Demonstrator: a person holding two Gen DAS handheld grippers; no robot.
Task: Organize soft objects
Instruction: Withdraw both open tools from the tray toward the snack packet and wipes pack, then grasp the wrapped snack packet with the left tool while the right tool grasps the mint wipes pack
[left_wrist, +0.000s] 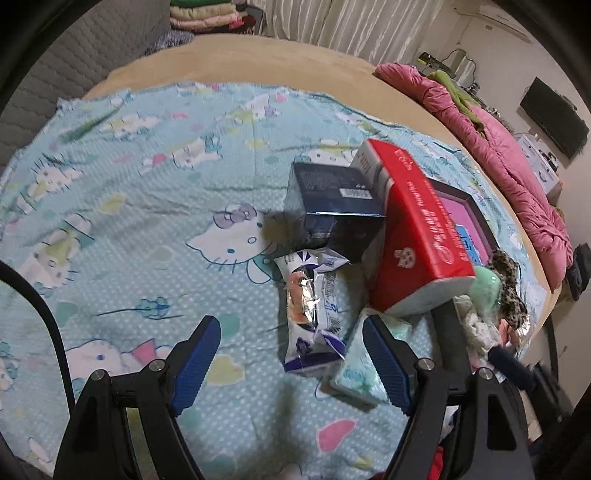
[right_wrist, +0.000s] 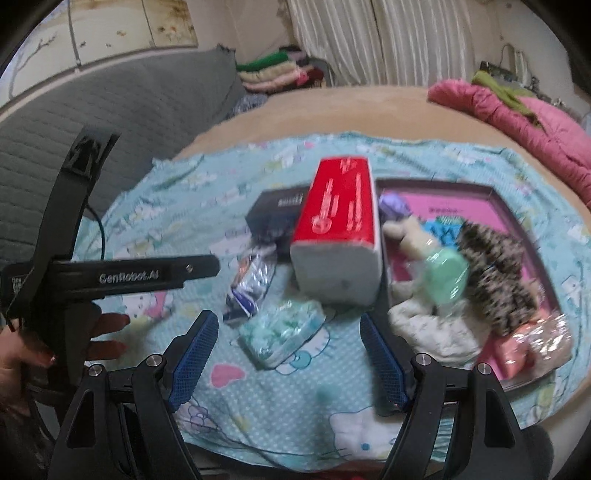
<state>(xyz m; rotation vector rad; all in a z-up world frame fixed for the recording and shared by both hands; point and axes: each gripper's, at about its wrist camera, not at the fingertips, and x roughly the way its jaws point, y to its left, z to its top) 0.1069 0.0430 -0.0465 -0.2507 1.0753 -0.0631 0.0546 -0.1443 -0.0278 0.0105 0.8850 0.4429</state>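
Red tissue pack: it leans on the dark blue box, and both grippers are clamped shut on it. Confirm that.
Wrong on the grippers. The right wrist view shows the right gripper open and empty, and the left wrist view shows the left gripper the same. The red tissue pack does lean on the dark blue box.

Both views were taken from cameras mounted behind a tool, each looking steeply down along two blue-padded fingers onto a bed covered by a cartoon-print sheet (left_wrist: 140, 184). The red tissue pack (left_wrist: 417, 229) served as landmark. The left wrist view was set close, to the left of and nearer than the pack, so the pack appeared right of centre. The right wrist view was placed directly before the pack (right_wrist: 340, 218), slightly farther back, with the left tool (right_wrist: 129, 275) seen at its left edge. The pack, the sheet and the pink quilt (right_wrist: 535, 125) beyond were shared by both views.
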